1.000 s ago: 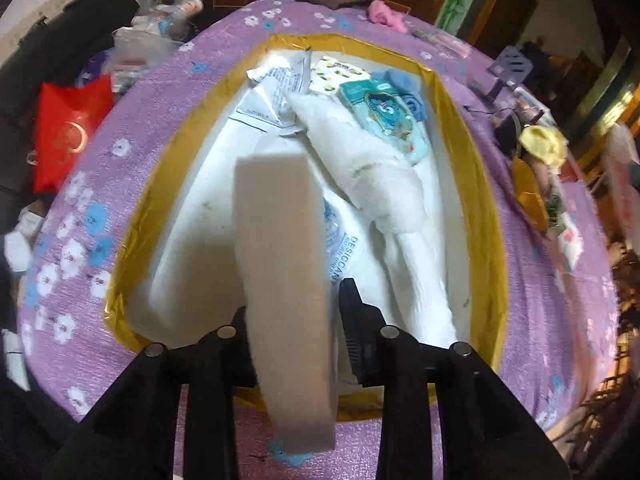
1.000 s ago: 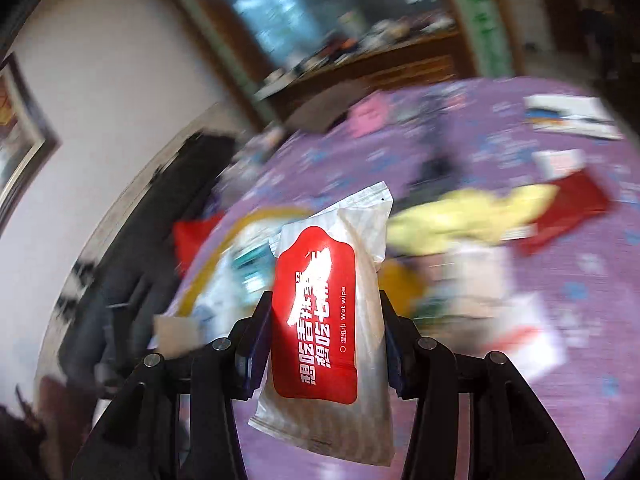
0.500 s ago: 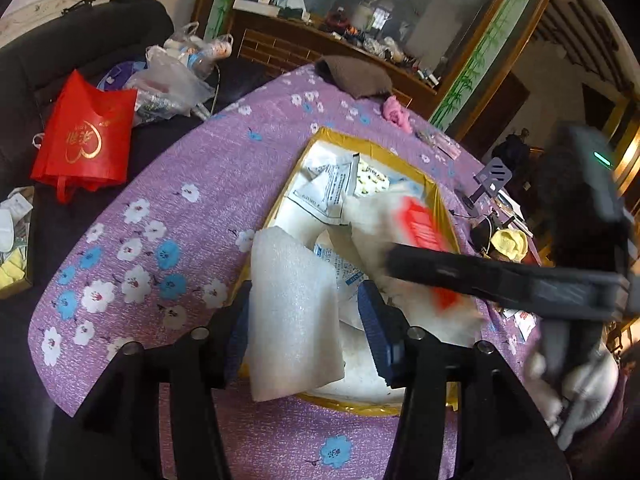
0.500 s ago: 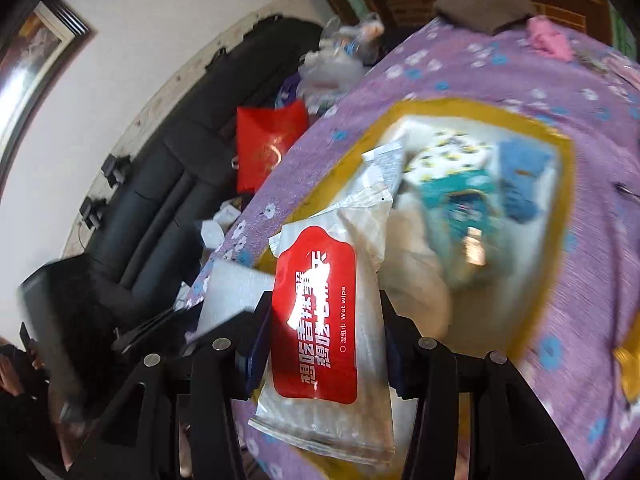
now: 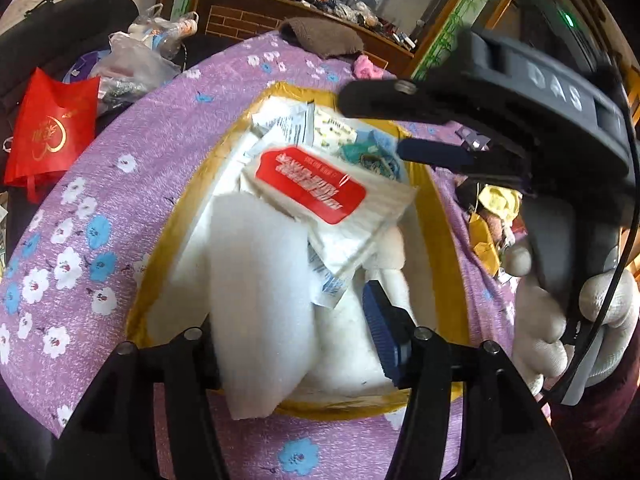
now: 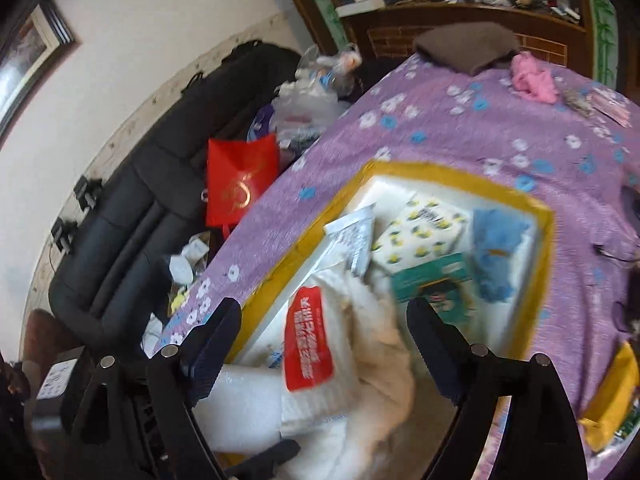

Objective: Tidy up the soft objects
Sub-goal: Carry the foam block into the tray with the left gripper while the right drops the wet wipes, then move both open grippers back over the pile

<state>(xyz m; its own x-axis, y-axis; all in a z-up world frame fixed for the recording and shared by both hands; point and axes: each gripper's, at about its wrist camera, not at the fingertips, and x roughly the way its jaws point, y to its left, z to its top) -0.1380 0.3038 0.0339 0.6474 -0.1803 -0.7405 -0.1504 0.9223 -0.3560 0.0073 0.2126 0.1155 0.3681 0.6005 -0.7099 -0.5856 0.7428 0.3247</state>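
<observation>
Red bag (image 5: pixel 50 130) on black sofa (image 6: pixel 132 200); brick-pattern cabinet (image 5: pixel 248 20) behind.

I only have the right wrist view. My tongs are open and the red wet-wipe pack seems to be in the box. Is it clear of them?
Observer: Yes. The left wrist view shows the wet-wipe pack lying in the box, with the right tongs open above it, apart.
Operator: And the left side?
Observer: The left tongs are open. The foam sheet stands between the fingers, against one only.
Operator: Anything soft outside the box?
Observer: A yellow cloth lies beside the box, beyond the right tongs.
</observation>
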